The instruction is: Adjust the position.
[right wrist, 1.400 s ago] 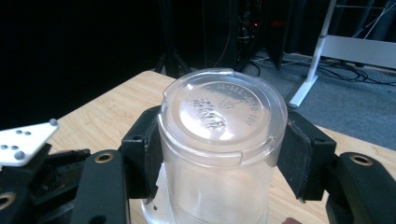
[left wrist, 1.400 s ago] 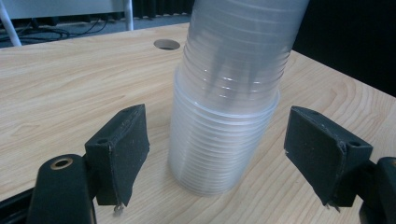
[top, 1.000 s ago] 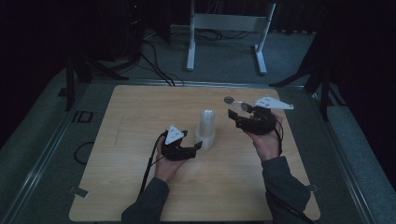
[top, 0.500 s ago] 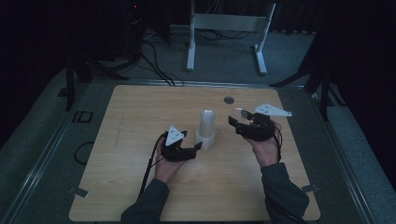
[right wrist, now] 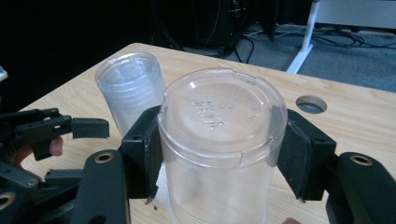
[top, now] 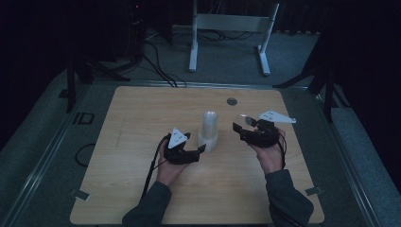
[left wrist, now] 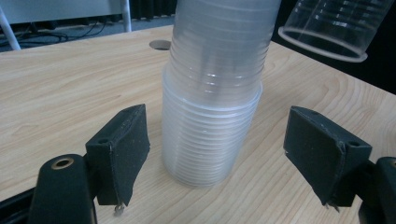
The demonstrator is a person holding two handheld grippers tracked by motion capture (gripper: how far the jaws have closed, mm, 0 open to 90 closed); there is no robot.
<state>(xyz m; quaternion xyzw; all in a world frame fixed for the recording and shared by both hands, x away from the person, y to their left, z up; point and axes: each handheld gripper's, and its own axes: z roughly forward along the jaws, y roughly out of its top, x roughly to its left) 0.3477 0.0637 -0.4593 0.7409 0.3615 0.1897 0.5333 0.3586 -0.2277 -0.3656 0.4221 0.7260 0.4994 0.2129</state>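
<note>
I am looking at one stack (top: 208, 131) of nested clear cups standing on one table (top: 142, 118); how many cups are nesting in it I cannot tell. I am gripping one single cup (right wrist: 219, 140) in my right gripper (top: 246, 126). I am holding two grippers, counting my left gripper (top: 198, 150). One round hole (top: 231, 101) is showing in the tabletop.

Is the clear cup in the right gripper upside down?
Yes. The clear cup is clamped bottom-up in the right gripper; its closed, embossed base faces the camera.
</note>
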